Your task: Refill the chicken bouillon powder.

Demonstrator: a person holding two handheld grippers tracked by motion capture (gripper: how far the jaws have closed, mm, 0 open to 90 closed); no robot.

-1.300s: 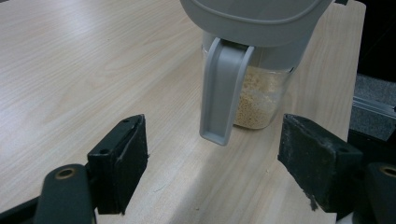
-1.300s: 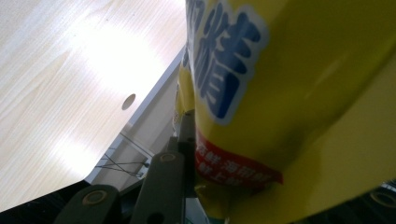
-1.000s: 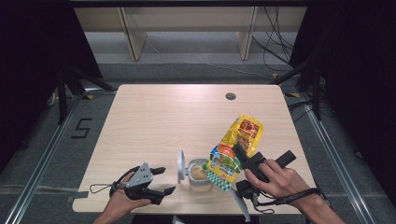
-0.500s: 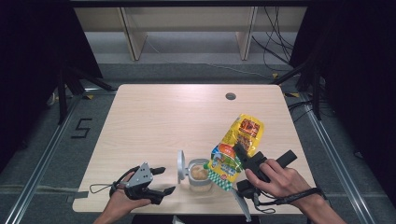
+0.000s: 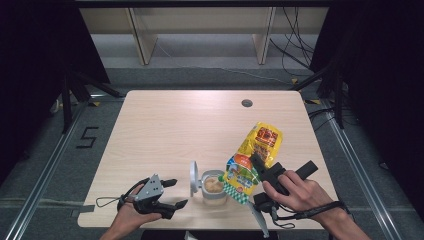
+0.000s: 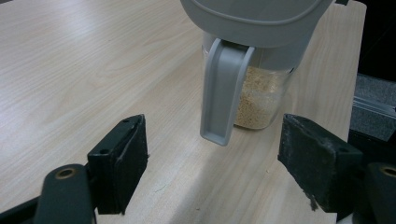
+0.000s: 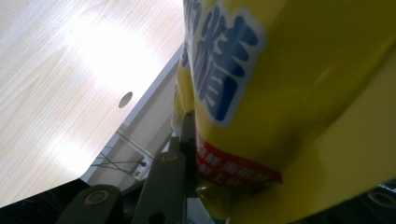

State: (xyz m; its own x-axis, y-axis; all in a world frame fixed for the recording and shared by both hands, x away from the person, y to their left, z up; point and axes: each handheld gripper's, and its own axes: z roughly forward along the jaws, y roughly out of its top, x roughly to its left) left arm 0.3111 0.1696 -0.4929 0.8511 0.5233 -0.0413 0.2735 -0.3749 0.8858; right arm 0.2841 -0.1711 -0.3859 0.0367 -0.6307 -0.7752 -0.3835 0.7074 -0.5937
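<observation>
right claw (image 5: 256, 165) tilts bag (image 5: 252, 155) over container (image 5: 213, 187) near table edge (image 5: 200, 227).

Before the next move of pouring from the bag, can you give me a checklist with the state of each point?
1. Right hand-held gripper shut on the yellow bag: ok.
2. Bag tilted with its lower end over the container: ok.
3. Container lid open: ok.
4. Container upright on the table: ok.
5. Left hand-held gripper steadying the container: not ok, open and apart.
6. Bag opening cut: cannot tell.
</observation>
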